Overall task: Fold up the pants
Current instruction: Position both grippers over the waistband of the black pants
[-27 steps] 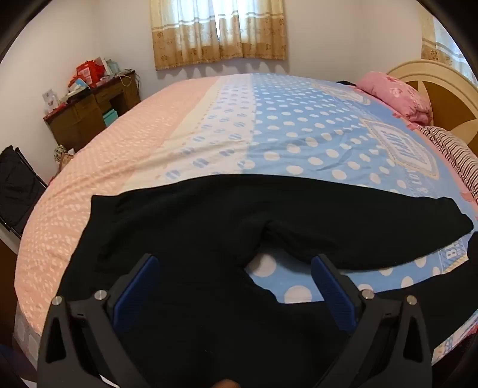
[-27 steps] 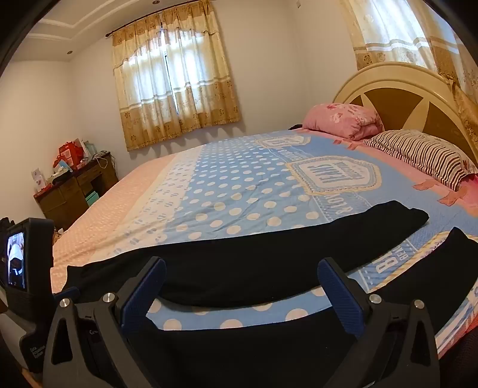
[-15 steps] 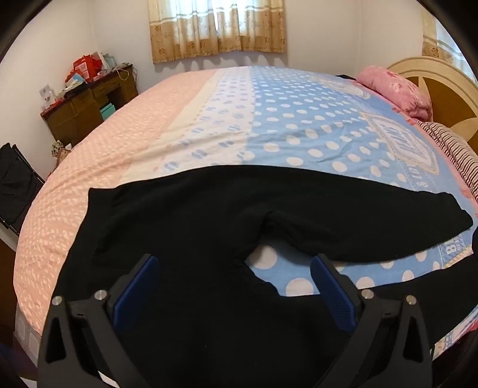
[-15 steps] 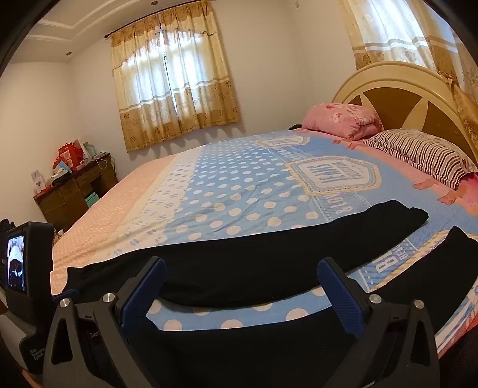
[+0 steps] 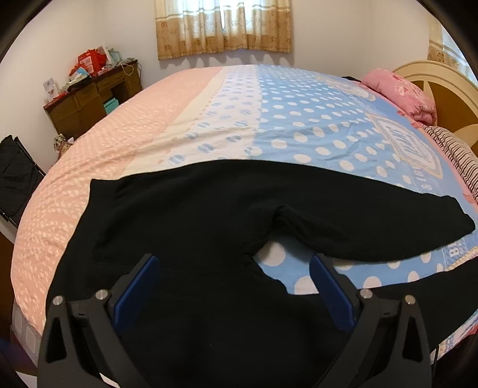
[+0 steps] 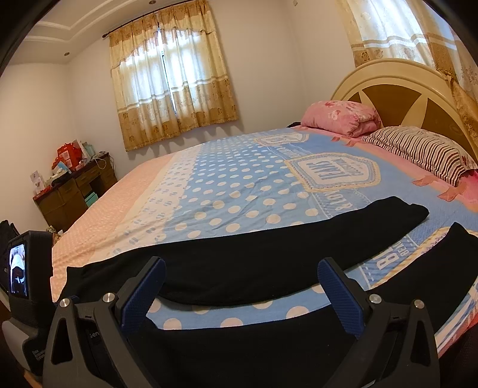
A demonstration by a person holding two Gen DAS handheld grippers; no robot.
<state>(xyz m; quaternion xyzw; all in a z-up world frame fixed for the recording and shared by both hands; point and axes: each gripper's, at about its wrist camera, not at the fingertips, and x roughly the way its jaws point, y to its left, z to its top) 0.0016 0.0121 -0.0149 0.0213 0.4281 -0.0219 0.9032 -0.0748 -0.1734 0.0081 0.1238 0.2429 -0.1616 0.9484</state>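
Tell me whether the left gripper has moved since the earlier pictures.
Yes. The left gripper has tipped downward: against its fixed fingers, the curtain slides up out of frame and the black pants sit higher.

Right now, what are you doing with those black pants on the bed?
A person is about to fold the black pants, which lie spread flat on the bed with the two legs apart. The person holds a gripper in each hand. The left gripper hovers over the waist end and the right gripper over the legs. Both are wide open and hold nothing, so no fold is made yet.
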